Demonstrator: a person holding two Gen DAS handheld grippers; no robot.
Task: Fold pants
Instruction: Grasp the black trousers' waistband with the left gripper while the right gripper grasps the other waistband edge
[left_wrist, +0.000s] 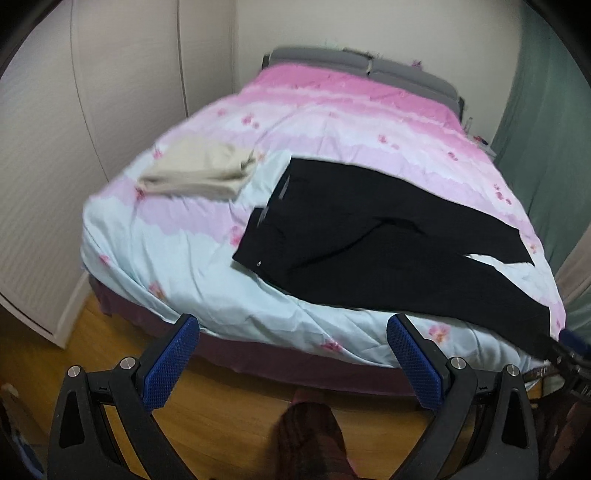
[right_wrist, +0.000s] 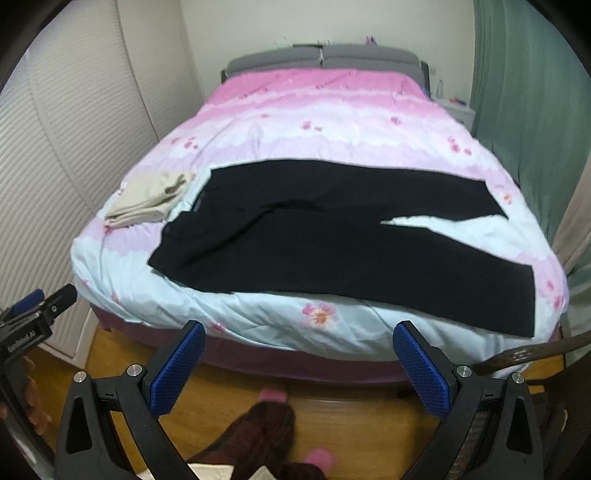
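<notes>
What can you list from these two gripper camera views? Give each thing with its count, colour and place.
pants: one, black, spread flat across the bed's near end
folded garment: one, beige, beside the pants' waistband
duvet: one, pink to pale blue, floral, covering the bed
headboard: one, grey, far end
curtain: one, green, bed's right
floor: wooden, below
left gripper: open, empty
right gripper: open, empty
</notes>
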